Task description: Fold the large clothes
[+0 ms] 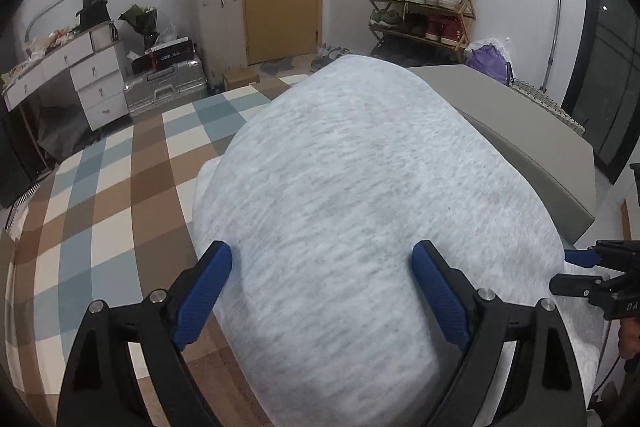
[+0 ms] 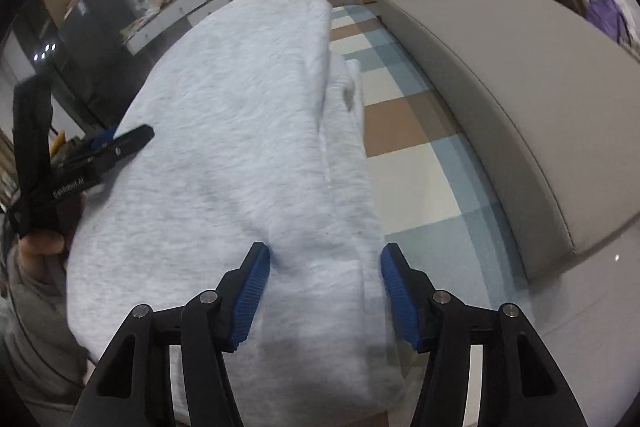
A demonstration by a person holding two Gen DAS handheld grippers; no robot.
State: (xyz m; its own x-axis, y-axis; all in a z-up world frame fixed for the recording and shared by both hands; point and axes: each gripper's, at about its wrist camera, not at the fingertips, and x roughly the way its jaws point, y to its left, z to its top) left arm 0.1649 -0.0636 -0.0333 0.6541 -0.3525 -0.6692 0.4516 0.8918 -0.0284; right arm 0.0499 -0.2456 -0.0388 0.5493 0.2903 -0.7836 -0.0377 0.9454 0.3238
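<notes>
Already folded into neat block, grey garment (image 1: 360,195) rests on checked bed (image 1: 120,179); left tongs (image 1: 322,291) wide open, right tongs (image 2: 326,291) part open, both straddling cloth, gripping nothing; perhaps final fold left.

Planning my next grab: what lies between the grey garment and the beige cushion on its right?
Only a bare strip of checked bedcover separates the grey garment from the beige cushion; the right wrist view shows it.

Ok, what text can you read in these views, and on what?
"DA", cut off at the frame edge: right claw body.
"GenRobot.AI", faint: left claw body.
White print on the black box: too blurred to read.
</notes>
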